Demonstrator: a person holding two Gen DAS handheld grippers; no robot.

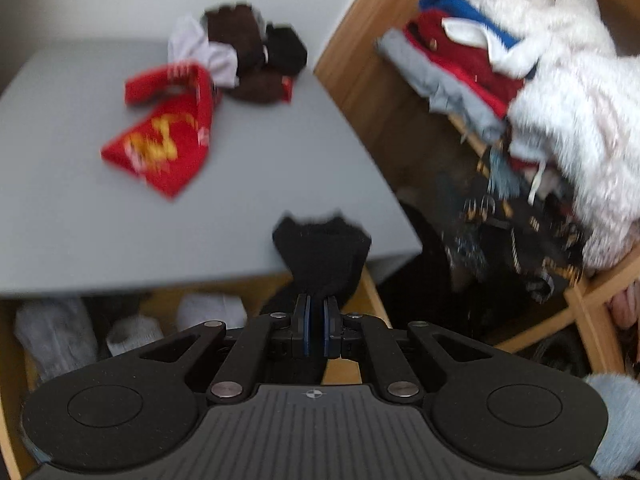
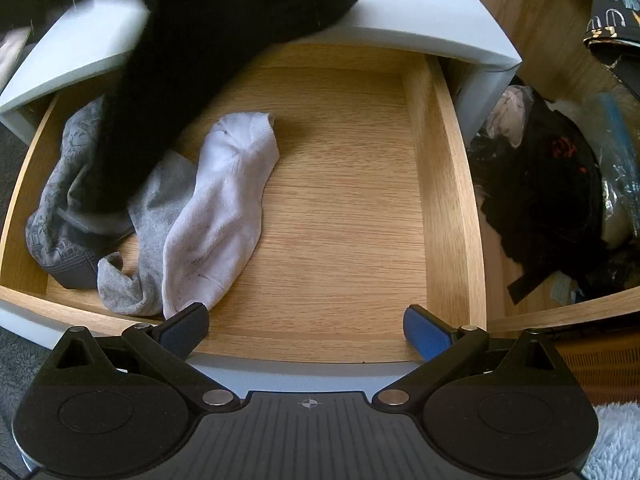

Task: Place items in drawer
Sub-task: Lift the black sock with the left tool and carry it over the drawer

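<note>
My left gripper [image 1: 316,312] is shut on a black sock [image 1: 322,252], held over the front edge of the grey cabinet top [image 1: 256,184] and above the open wooden drawer [image 1: 352,296]. In the right wrist view the same black sock [image 2: 200,52] hangs blurred over the drawer's left side. The drawer [image 2: 352,184] holds a white sock [image 2: 224,208], a grey sock [image 2: 148,232] and a patterned grey garment [image 2: 60,200]. My right gripper [image 2: 306,330] is open at the drawer's front edge, with nothing between its fingers. A red sock [image 1: 168,136] and a pile of dark socks [image 1: 256,56] lie on the cabinet top.
A wooden shelf unit [image 1: 360,92] to the right holds white fluffy fabric [image 1: 572,112], red and blue clothes [image 1: 460,52] and dark items. Right of the drawer, black clothing [image 2: 548,184] and a plastic bag [image 2: 616,152] fill a wooden compartment. A wicker basket [image 2: 592,364] sits lower right.
</note>
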